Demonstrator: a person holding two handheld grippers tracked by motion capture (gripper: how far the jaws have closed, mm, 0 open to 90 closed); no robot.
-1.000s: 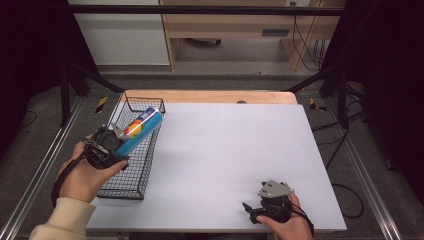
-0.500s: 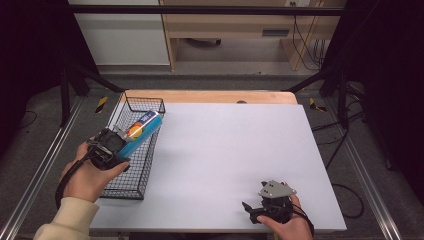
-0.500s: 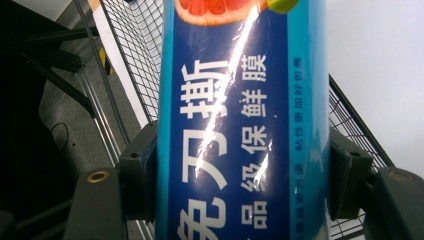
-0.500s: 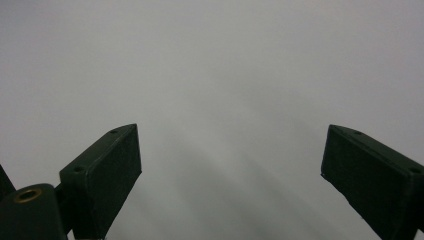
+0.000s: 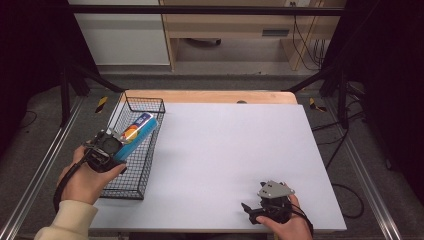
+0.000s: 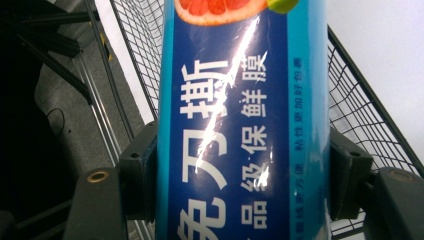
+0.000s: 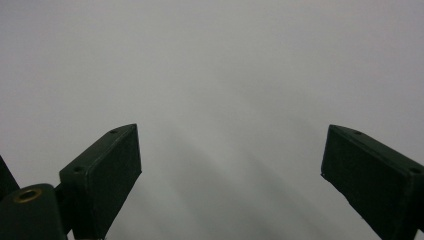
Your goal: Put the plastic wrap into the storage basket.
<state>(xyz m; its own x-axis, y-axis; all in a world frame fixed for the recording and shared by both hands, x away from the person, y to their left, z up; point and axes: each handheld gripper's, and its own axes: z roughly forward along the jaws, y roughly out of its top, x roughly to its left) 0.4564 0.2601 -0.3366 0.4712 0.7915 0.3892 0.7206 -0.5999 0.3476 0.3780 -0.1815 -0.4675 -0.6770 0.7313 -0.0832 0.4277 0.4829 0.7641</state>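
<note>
Box first — the long blue cardboard box with fruit printed on it sits squeezed between my left gripper's jaws, over the black wire basket at the table's left edge. Its long side points toward the far edge. My right gripper — wide open, holding nothing — rests near the front right corner.

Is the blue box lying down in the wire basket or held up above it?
Held up. The left tongs clamp the blue box from both sides, tilted over the wire basket, its far end raised.
</note>
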